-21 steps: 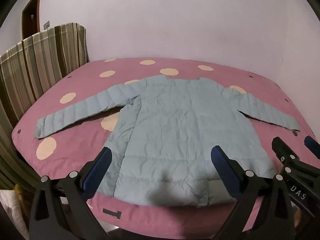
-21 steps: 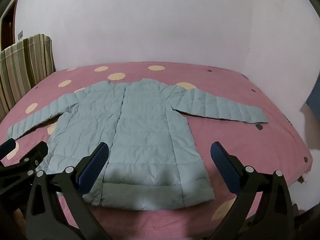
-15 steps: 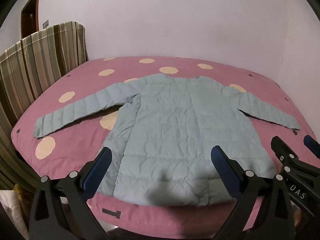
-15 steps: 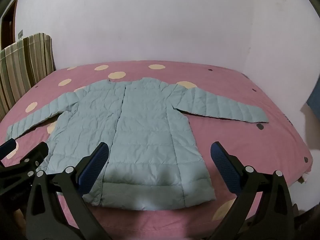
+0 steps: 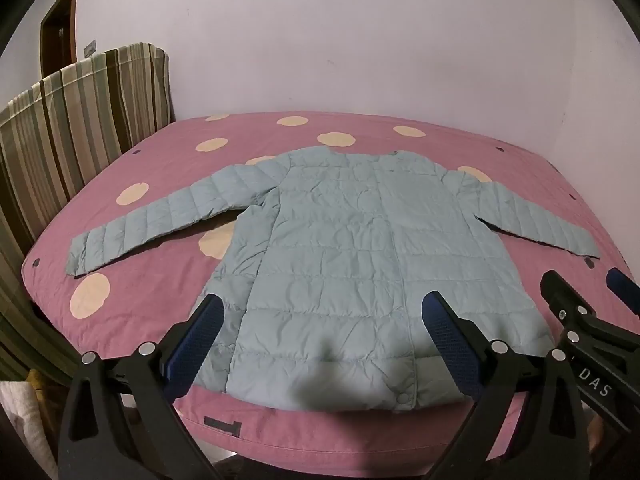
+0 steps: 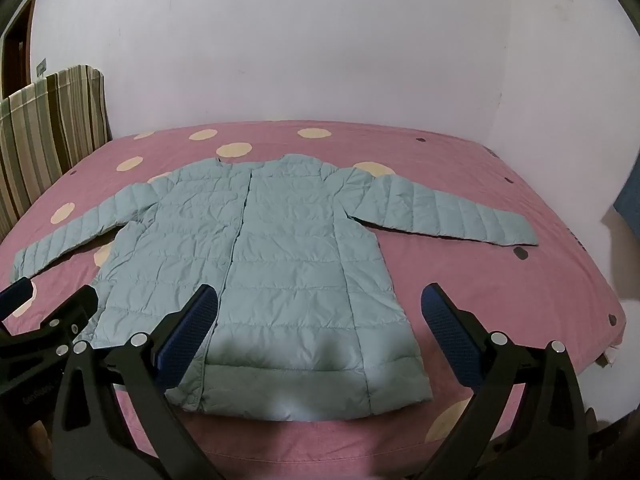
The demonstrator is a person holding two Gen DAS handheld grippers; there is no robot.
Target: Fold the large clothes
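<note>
Nearest, the left gripper hangs with its blue-padded black fingers spread wide and grasping nothing, above the hem of the pale blue quilted puffer jacket. The right gripper, at its three o'clock, is likewise released and empty over the same hem. The jacket lies flat, front up, on the pink bed cover with cream dots, sleeves out toward nine and three o'clock, collar at twelve. Farther, at ten o'clock, stands a striped fabric-covered headboard against the white wall.
</note>
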